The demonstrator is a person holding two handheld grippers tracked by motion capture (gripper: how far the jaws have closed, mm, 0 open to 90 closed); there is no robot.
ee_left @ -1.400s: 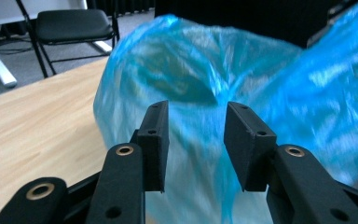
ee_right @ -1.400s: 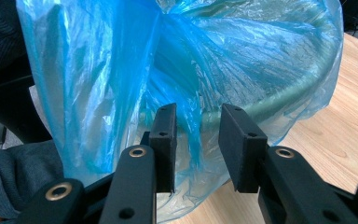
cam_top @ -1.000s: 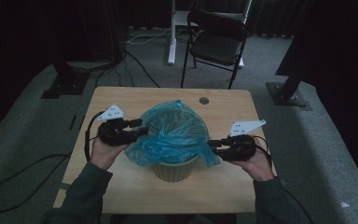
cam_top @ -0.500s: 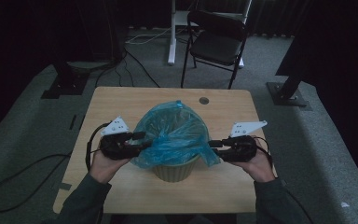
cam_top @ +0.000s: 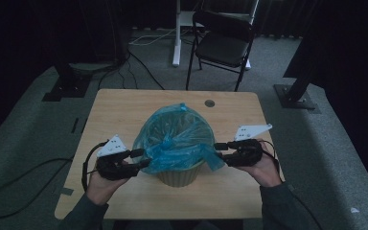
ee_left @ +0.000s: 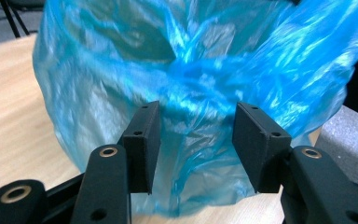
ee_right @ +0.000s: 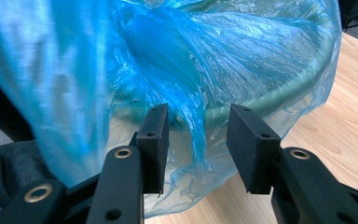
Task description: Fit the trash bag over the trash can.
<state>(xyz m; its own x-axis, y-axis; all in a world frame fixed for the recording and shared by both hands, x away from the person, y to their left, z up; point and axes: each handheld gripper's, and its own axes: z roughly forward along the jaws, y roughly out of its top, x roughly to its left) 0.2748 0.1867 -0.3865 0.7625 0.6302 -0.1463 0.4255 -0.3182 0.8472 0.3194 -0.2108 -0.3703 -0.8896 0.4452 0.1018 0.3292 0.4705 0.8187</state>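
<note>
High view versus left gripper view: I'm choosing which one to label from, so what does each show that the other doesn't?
The high view alone takes in the whole light wooden table, the beige bin under the bag, the black folding chair behind, and both hands with the left gripper and right gripper. The left gripper view alone gives a close look at the left gripper's own jaws standing apart, with crinkled film between them. Both show the translucent blue plastic bag and the tabletop.
</note>
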